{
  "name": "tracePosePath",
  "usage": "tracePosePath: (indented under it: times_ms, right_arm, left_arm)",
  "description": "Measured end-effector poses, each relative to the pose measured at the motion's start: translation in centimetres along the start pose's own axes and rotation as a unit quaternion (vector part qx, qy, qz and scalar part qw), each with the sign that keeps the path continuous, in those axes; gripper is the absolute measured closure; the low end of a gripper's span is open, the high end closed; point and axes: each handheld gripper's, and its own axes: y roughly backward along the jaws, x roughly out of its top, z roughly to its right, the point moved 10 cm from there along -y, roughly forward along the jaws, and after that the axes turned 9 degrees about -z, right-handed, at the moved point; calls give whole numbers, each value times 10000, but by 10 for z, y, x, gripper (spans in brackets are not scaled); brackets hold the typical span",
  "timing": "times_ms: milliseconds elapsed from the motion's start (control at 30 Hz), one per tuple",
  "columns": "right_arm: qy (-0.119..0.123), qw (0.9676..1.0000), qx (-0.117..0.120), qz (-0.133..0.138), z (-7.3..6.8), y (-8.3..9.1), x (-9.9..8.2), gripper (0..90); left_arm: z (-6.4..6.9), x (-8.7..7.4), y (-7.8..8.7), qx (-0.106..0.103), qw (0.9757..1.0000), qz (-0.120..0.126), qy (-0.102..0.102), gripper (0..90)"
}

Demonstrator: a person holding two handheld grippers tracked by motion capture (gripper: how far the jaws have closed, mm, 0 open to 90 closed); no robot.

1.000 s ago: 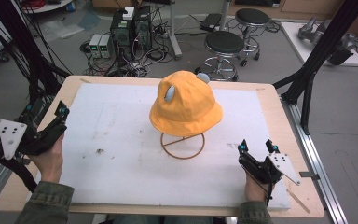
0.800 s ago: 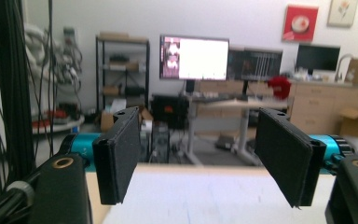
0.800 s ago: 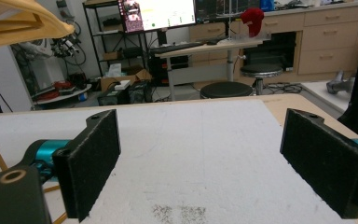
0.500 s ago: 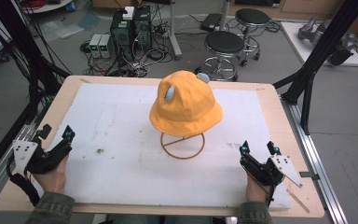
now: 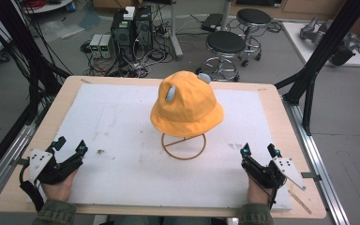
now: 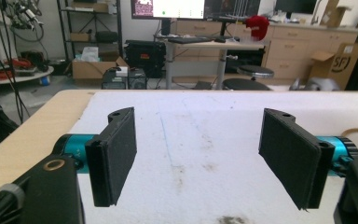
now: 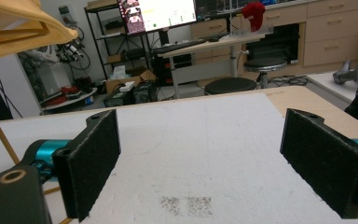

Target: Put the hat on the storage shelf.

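While you are resting both hands at the near edge of the counter (image 5: 281,101), the yellow hat (image 5: 186,105) is sitting well apart from them, perched on its wire stand (image 5: 183,146) near the middle of the white mat (image 5: 122,140). Your left gripper (image 5: 70,146) is holding its jaws wide, having just been opening, with nothing between them; your right gripper (image 5: 258,151) is also gaping wide and empty. The risk, as I judge it, is lying in that stand (it looks light and thin): if you are pinching only one side of the brim, you may be tipping hat and stand over together, or dragging the soft fabric off crooked.
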Motion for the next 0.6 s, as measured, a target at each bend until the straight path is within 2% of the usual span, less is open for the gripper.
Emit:
tracePosePath:
  times_ms: [100, 200, 367, 600]
  right_arm:
    - [20, 10000, 53, -33, -2, 0, -1, 108]
    - [38, 10000, 78, -40, -4, -1, -1, 109]
    - [73, 9999, 88, -73, -5, -3, -2, 108]
    - [59, 9998, 150, -100, -7, -5, -3, 108]
  left_arm:
    - [-1, 1, 3, 49, 10000, 10, -52, 278]
    - [-3, 0, 4, 75, 10000, 11, -18, 278]
    - [-5, 0, 5, 29, 10000, 51, 19, 279]
    - [-7, -1, 6, 45, 9998, 44, 188, 279]
